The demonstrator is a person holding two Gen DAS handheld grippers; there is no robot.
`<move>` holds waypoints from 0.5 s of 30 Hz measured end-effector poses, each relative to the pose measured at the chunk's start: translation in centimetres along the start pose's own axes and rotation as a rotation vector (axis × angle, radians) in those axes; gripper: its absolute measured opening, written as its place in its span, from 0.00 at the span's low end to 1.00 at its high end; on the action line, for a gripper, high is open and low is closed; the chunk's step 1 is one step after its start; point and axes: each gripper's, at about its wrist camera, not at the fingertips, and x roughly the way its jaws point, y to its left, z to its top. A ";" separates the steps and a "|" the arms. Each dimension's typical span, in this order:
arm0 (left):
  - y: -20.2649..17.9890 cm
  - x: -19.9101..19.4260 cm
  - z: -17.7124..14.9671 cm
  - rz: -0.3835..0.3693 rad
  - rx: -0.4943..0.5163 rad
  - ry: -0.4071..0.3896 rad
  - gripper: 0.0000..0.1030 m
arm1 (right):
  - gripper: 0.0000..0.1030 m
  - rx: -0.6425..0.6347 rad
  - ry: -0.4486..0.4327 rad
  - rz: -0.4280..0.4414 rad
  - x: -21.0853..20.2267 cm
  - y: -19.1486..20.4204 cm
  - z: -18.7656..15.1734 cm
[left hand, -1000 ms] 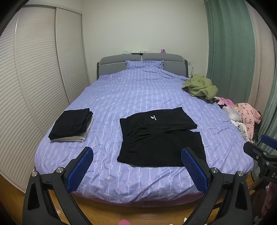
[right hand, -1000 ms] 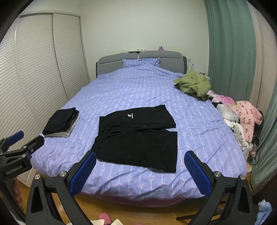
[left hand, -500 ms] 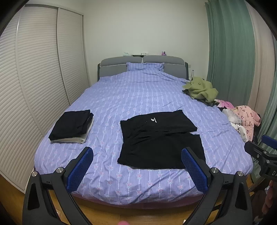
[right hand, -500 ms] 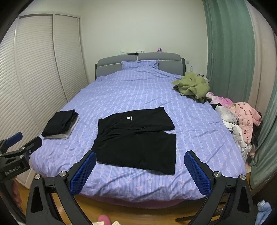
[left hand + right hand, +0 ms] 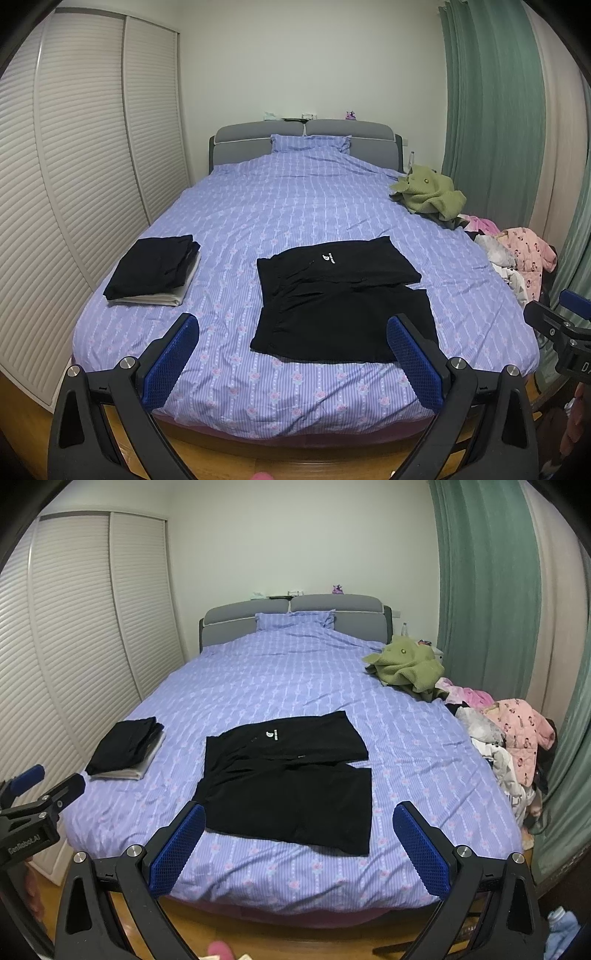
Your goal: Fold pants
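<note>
Louvred wardrobe doors (image 5: 74, 184) close the left side of the bedroom, and a bed (image 5: 295, 206) in a lilac striped cover fills the middle. On its near left part sits a folded stack of clothes (image 5: 153, 271), black on top of pale grey. Right of that, near the foot edge and roughly central, lie the black pants (image 5: 340, 299), spread flat with one leg toward the far side and one toward the near side; their long axis runs left to right across the bed, waistband at the left, leg ends at the right. Both tongs hover off the foot of the bed, well apart from the cloth, and both stand spread wide with nothing between their blue pads. The left tongs (image 5: 291, 363) face the waistband half, the right tongs (image 5: 299, 847) sit further right, nearer the leg ends, so each hand looks placed for its own end. Far right, an olive jumper (image 5: 430, 192) and a heap of pink and white clothes (image 5: 513, 738) crowd the bed's edge before the green curtain (image 5: 491, 110). Whether the pants are already doubled anywhere is hard to tell; black cloth hides the layers.
</note>
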 end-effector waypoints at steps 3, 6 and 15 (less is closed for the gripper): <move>0.1 0.1 0.0 0.000 -0.003 -0.001 1.00 | 1.00 0.001 0.000 -0.001 0.0 -0.1 0.0; 0.0 0.1 0.0 -0.001 -0.004 -0.001 1.00 | 1.00 0.001 0.000 -0.002 0.1 -0.2 0.0; 0.1 0.2 -0.1 -0.004 -0.007 0.000 1.00 | 1.00 0.000 0.004 -0.006 0.1 -0.2 0.1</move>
